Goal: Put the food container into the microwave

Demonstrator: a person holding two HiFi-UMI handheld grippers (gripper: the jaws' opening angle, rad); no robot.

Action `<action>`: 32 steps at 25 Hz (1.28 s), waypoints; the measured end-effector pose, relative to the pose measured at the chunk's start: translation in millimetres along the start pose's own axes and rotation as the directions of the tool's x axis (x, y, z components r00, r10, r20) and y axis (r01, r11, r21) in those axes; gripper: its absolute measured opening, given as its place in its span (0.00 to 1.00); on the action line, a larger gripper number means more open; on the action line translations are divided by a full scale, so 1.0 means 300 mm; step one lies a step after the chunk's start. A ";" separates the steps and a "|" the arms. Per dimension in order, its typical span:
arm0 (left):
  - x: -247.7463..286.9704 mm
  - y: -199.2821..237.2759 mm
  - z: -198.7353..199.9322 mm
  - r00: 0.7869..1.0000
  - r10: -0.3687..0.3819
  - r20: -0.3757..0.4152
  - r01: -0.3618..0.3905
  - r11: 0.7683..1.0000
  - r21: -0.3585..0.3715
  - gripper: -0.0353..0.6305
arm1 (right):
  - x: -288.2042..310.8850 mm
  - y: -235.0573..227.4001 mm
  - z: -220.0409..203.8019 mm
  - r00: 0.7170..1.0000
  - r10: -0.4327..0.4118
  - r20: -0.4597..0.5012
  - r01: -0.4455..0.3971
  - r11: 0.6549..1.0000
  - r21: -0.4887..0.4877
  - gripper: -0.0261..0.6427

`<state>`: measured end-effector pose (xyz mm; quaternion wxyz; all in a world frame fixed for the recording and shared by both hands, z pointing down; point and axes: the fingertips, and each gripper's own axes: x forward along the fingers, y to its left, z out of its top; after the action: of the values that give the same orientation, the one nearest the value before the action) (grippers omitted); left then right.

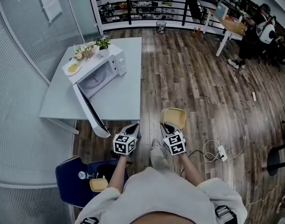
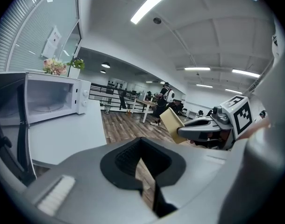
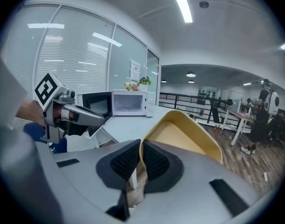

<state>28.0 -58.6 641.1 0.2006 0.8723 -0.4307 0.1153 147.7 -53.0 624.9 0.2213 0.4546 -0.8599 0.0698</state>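
The white microwave (image 1: 101, 70) stands on a white table (image 1: 121, 101) with its door (image 1: 91, 112) swung open and its cavity empty. The yellow food container (image 1: 174, 117) hangs over the wooden floor, right of the table's near corner. My right gripper (image 1: 167, 128) is shut on its rim. In the right gripper view the pads (image 3: 154, 158) clamp the container (image 3: 182, 135) wall, with the microwave (image 3: 128, 102) ahead to the left. My left gripper (image 1: 131, 127) is shut and empty just off the table edge. The left gripper view shows its jaws (image 2: 141, 164) closed and the microwave (image 2: 44, 99) at left.
A plate of food (image 1: 73, 68), flowers (image 1: 84, 53) and a small plant (image 1: 103, 43) sit on top of the microwave. A blue chair (image 1: 74, 181) with a yellow dish and a bottle is at my lower left. Cables and a power strip (image 1: 222, 150) lie on the floor. People work at desks (image 1: 233, 24) far right.
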 end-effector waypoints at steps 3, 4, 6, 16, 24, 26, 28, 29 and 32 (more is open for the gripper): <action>0.066 0.033 0.036 1.000 0.004 0.001 -0.004 1.000 -0.005 0.07 | 0.060 -0.052 0.021 1.000 0.009 -0.003 -0.009 1.000 0.002 0.08; 0.090 0.046 0.046 1.000 0.006 -0.001 -0.006 1.000 -0.007 0.07 | 0.082 -0.070 0.028 1.000 0.012 -0.003 -0.012 1.000 0.003 0.08; 0.138 0.072 0.067 1.000 0.011 -0.007 -0.011 1.000 -0.009 0.07 | 0.124 -0.107 0.041 1.000 0.020 -0.004 -0.020 1.000 0.003 0.08; 0.397 0.189 0.246 0.999 0.038 -0.007 -0.038 0.999 -0.025 0.07 | 0.328 -0.355 0.151 0.998 0.056 -0.004 -0.056 0.998 -0.005 0.08; 0.576 0.281 0.355 0.998 0.062 -0.005 -0.062 0.998 -0.032 0.07 | 0.483 -0.525 0.223 0.997 0.079 0.000 -0.079 0.997 -0.015 0.08; 0.609 0.299 0.379 0.998 0.069 -0.004 -0.069 0.997 -0.032 0.07 | 0.512 -0.559 0.238 0.996 0.084 0.002 -0.084 0.996 -0.017 0.08; 0.636 0.312 0.394 0.997 0.077 -0.005 -0.077 0.997 -0.033 0.07 | 0.534 -0.589 0.247 0.996 0.088 0.004 -0.088 0.996 -0.018 0.08; 0.647 0.319 0.399 0.997 0.081 -0.007 -0.081 0.996 -0.033 0.07 | 0.544 -0.602 0.252 0.996 0.091 0.005 -0.091 0.996 -0.018 0.08; 0.676 0.339 0.413 0.996 0.091 -0.009 -0.091 0.995 -0.038 0.07 | 0.576 -0.635 0.255 0.995 0.100 0.001 -0.100 0.995 -0.019 0.08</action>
<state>72.6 -313.2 631.8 0.2136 0.8473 -0.4714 0.1193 193.8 -317.4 617.9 0.2208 0.4091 -0.8824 0.0721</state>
